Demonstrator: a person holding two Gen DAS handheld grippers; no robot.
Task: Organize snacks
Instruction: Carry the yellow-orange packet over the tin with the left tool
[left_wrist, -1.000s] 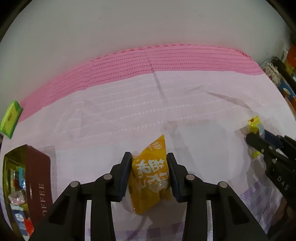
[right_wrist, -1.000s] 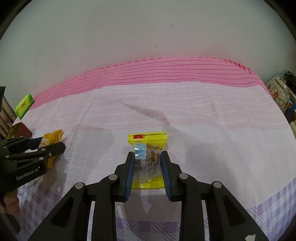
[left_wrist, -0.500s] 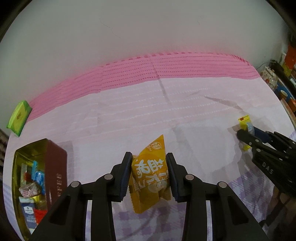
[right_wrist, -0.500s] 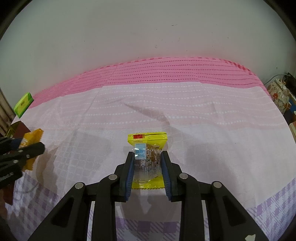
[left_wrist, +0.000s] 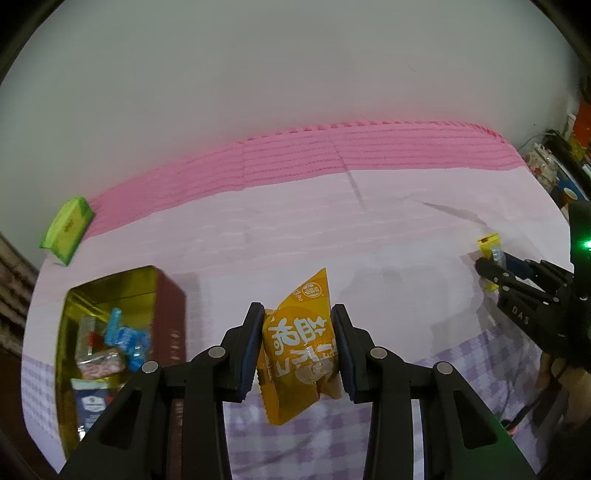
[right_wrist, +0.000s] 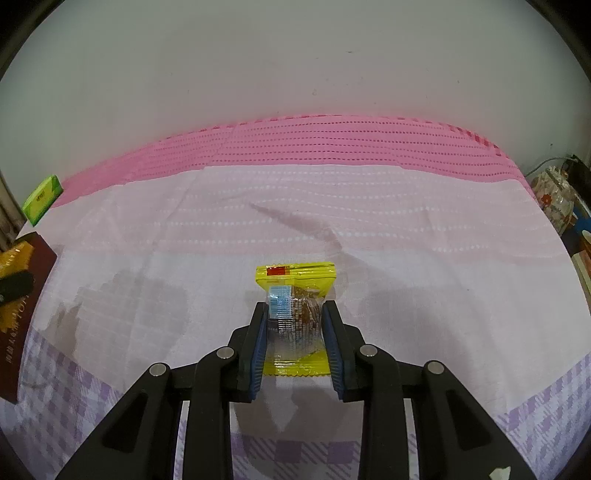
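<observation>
My left gripper (left_wrist: 297, 314) is shut on an orange snack packet (left_wrist: 301, 343), held off the cloth just right of an open brown tin (left_wrist: 171, 317) with a gold inside. Several wrapped snacks lie in the tin. In the right wrist view the tin (right_wrist: 22, 321) and the orange packet (right_wrist: 13, 258) show at the far left edge. My right gripper (right_wrist: 295, 308) is shut on a yellow and clear snack packet (right_wrist: 295, 275) that rests on the cloth. From the left wrist view that packet (left_wrist: 489, 243) and the right gripper (left_wrist: 484, 266) sit at the far right.
A pink, white and lilac cloth (right_wrist: 369, 206) covers the surface up to a pale wall. A green box (left_wrist: 68, 227) lies at the far left corner, also in the right wrist view (right_wrist: 40, 199). Cluttered items (right_wrist: 554, 199) stand past the right edge.
My left gripper has risen and moved left with the orange packet, so the tin now shows much more fully. The right gripper and its yellow packet have stayed put.
</observation>
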